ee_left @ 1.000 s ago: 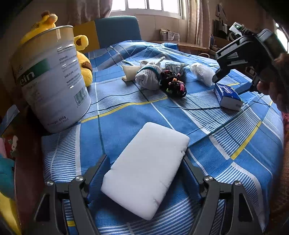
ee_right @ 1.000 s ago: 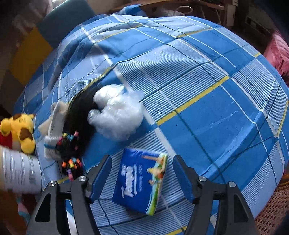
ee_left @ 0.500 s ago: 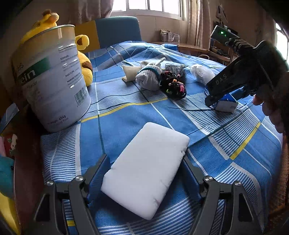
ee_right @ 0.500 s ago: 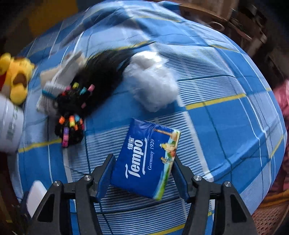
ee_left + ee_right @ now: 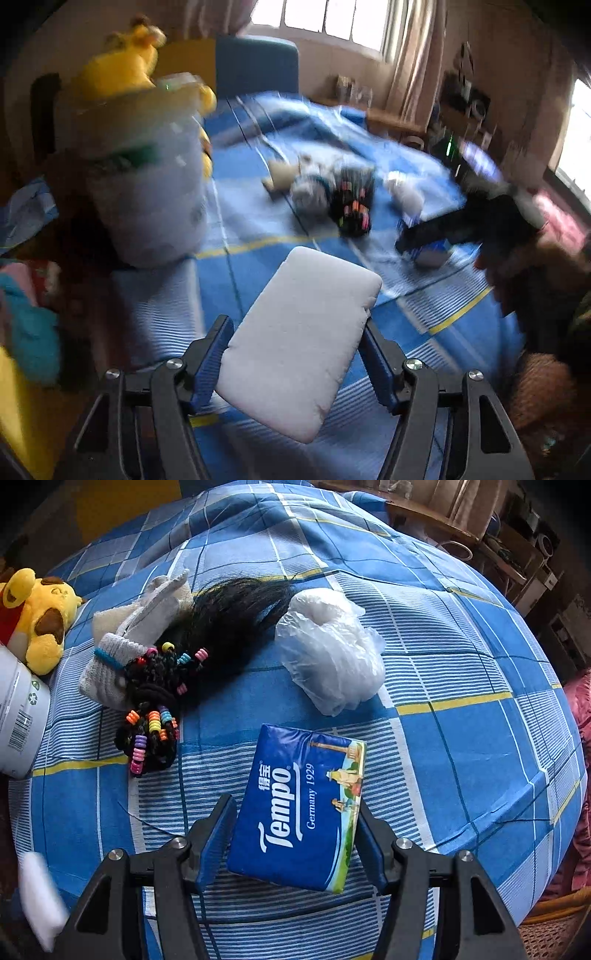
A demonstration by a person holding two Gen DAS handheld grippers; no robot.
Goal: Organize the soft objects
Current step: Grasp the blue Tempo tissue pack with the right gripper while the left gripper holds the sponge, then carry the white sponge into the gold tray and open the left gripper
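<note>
Across the blue plaid bedspread (image 5: 461,635), my right gripper (image 5: 295,836) has now pinched the Tempo tissue pack (image 5: 299,808) just below the plastic bag (image 5: 328,657), while my left gripper (image 5: 295,356) has lifted the clamped white sponge (image 5: 299,336).

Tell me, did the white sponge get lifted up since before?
Yes. In the left wrist view the white sponge sits squeezed between the left gripper fingers, and the big can now looks lower and farther away, so it went up.

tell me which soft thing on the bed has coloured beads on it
The black hairpiece, lying between the white sock and the plastic bag; neither of those has beads, nor does the tissue pack.
</note>
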